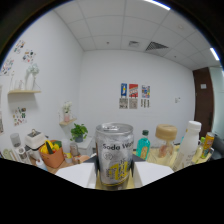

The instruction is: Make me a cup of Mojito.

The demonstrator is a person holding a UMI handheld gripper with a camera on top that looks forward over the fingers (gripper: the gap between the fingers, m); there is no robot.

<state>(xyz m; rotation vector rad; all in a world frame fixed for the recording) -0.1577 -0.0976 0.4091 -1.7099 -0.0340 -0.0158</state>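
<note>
A silver can labelled Soda Water (pixel 115 156), with a yellow pattern low on its side, stands upright between my two fingers. The dark fingertips (pixel 97 174) press on its left and right sides, so my gripper (pixel 116 176) is shut on the can. The can's top is closed, with the pull tab showing. Its base is hidden behind the dark lower part of the view, so what it rests on cannot be seen.
Beyond the can to the right stand a teal bottle (pixel 143 145), a jar with a wooden lid (pixel 165 138), a white bottle (pixel 190 138) and an orange can (pixel 208 142). To the left are a terracotta pot with lemons (pixel 51 153) and a green plant (pixel 78 132).
</note>
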